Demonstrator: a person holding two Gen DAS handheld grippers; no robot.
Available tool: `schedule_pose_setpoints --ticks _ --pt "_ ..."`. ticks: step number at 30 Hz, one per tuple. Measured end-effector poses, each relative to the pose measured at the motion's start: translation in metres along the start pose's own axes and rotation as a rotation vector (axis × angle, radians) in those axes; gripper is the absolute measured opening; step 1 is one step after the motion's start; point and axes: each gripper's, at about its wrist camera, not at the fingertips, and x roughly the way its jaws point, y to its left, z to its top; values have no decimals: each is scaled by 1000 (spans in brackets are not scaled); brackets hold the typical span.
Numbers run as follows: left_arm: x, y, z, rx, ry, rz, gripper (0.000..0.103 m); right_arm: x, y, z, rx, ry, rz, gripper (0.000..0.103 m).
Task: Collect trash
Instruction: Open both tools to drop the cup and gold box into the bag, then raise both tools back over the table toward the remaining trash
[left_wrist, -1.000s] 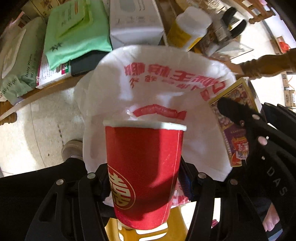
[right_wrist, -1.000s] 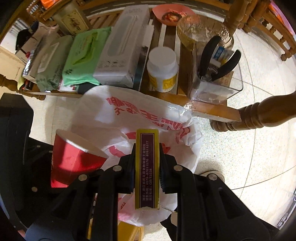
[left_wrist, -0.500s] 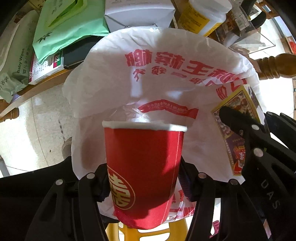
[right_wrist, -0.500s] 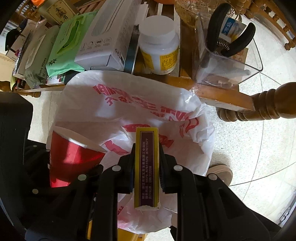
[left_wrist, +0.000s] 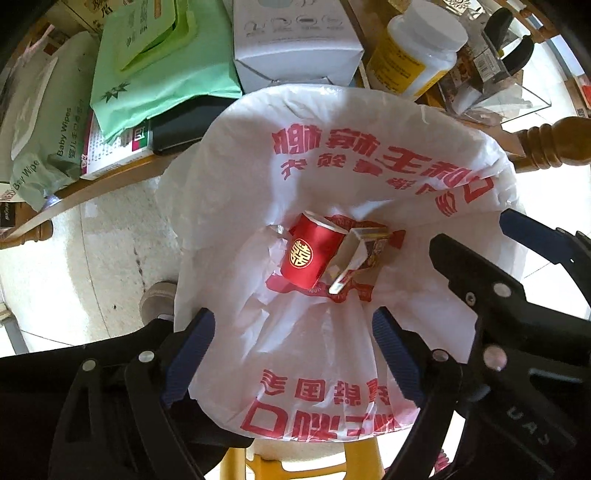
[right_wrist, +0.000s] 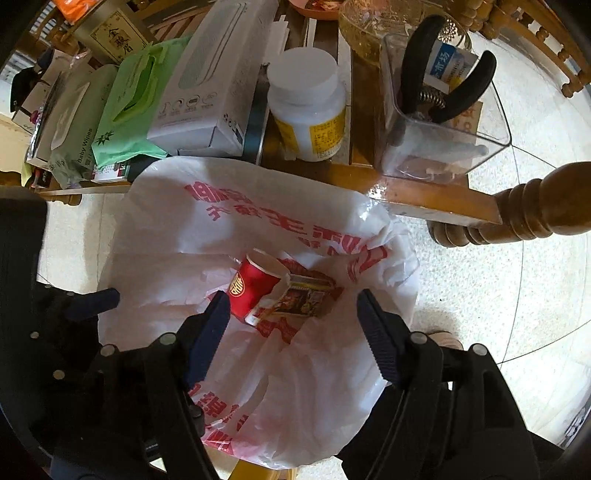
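Observation:
A white plastic bag (left_wrist: 332, 155) with red print stands open below both grippers. At its bottom a red paper cup (left_wrist: 308, 254) lies on its side, touching a small printed box (left_wrist: 364, 251). My left gripper (left_wrist: 293, 330) points down over the bag; its jaws are opening with nothing between them. My right gripper (right_wrist: 291, 306) hangs beside it, jaws also opening and empty. From the right wrist, the cup (right_wrist: 251, 290) and box (right_wrist: 306, 299) lie far below the fingertips in the bag (right_wrist: 229, 218). The right gripper (left_wrist: 476, 236) shows in the left wrist view.
A wooden table edge (right_wrist: 424, 199) behind the bag carries wipe packs (right_wrist: 129, 103), a white box (right_wrist: 218, 85), a white bottle (right_wrist: 306, 107) and a clear container (right_wrist: 443, 122) with black pliers. A turned wooden leg (right_wrist: 532, 206) stands at right. A yellow frame (left_wrist: 240, 461) sits under the bag.
Both grippers have let go: the red cup left the left gripper and the box left the right one, and both now lie at the bottom of the bag.

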Motion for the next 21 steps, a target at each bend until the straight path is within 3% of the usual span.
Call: schedule_pose_setpoints --ticks 11,14,17,21 --pt "-21 -5 -6 -6 -57 15 85 -27 -13 -4 30 -51 -20 69" --pt "-31 -6 -12 6 -86 37 85 -38 -12 -10 18 -69 -16 79" --pt "-47 -6 -28 26 -119 58 87 -63 -7 -25 -5 -98 -24 82" --pt "-70 -9 -54 76 -162 84 87 -86 0 -45 -22 -109 27 82"
